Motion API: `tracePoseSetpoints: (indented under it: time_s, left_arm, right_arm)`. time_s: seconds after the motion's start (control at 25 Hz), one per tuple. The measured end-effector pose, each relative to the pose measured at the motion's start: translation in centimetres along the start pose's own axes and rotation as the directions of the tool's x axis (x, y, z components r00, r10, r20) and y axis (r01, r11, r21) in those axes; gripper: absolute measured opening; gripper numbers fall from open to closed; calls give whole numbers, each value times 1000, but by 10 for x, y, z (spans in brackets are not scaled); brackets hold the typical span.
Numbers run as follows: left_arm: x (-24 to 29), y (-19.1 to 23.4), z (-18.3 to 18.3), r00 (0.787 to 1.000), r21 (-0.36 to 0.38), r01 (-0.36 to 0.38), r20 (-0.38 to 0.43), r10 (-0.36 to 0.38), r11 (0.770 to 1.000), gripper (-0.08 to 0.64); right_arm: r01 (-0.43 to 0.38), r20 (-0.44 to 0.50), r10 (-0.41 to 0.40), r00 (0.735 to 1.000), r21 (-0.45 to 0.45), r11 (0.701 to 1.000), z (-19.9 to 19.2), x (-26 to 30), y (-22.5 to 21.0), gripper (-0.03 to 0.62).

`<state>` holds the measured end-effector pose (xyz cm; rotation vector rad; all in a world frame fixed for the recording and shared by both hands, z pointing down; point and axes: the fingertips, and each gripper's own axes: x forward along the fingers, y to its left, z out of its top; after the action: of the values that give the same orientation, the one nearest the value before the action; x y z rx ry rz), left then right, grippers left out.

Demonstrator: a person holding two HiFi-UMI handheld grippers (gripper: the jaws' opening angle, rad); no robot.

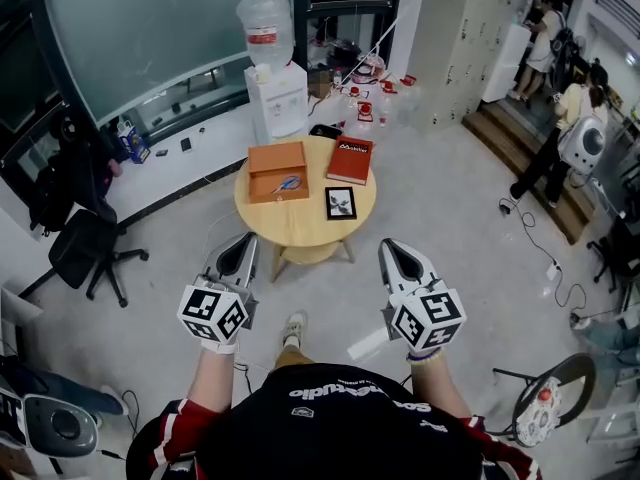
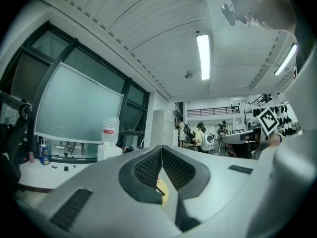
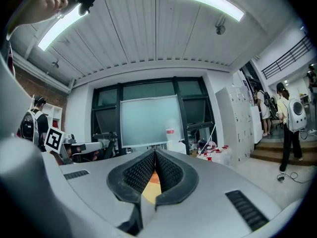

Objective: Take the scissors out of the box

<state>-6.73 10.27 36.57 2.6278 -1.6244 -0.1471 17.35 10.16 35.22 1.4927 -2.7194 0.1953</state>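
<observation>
In the head view an open orange box [image 1: 277, 171] lies on the left part of a round wooden table [image 1: 300, 223], and blue-handled scissors [image 1: 287, 183] rest inside it. My left gripper [image 1: 238, 255] and right gripper [image 1: 398, 256] hang well short of the table, over the floor, level with its near edge. Both are shut with nothing between the jaws. In the left gripper view the pads [image 2: 148, 166] meet at their tips; in the right gripper view the pads [image 3: 167, 171] also touch, with a sliver of table showing below.
A red book [image 1: 350, 159] and a small black-framed picture [image 1: 341, 203] lie on the table's right side. A water dispenser [image 1: 273, 86] stands behind the table, a black office chair [image 1: 85, 253] to the left. Cables trail on the floor at right, where people [image 1: 563, 133] stand.
</observation>
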Motion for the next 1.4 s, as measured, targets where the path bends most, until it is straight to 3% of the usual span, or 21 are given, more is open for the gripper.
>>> tracePoseSetpoints:
  time_s: [0.52,1.12,1.4]
  left_arm:
    - [75,68,-8,1000,-20,-7,-12,7,1000,18]
    - [196,173,-2,998,-16,49,-24,-49,999,18]
    - [231,217,-4,998,-23,62,-29,-63,998,18]
  right_arm:
    - [14,-31,-14,999,0,1000,11,89,-34,29]
    - [63,-33,-63,997,11,998,29,228,-74,29]
    - [81,-44,-81,996,-1,997,36,275,-72,29]
